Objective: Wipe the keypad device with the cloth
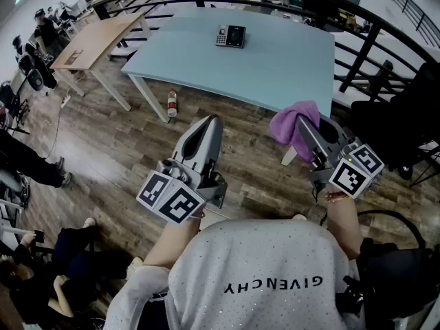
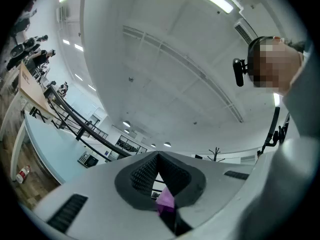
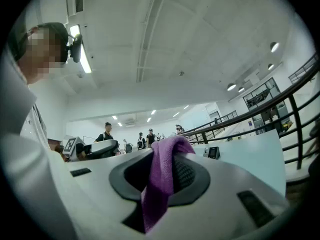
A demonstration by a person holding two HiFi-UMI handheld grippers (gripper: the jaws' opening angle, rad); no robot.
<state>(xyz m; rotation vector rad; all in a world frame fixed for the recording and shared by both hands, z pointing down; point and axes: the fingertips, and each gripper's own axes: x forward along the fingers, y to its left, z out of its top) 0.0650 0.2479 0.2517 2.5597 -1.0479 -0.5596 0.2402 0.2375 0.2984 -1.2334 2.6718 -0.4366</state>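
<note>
While our right gripper (image 1: 303,125) clamps the cloth (image 1: 287,124), we see the keypad (image 1: 230,36) well apart at its 11 o'clock; left gripper (image 1: 210,126) closed, empty.

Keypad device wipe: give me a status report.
Left tool shut, empty. Right tool shut on purple cloth. Keypad device on table ahead, untouched. Nothing blocking.

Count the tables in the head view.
2. A blue table ahead, bearing the keypad device; a wooden table to its left. Others may be hidden behind the railing.
</note>
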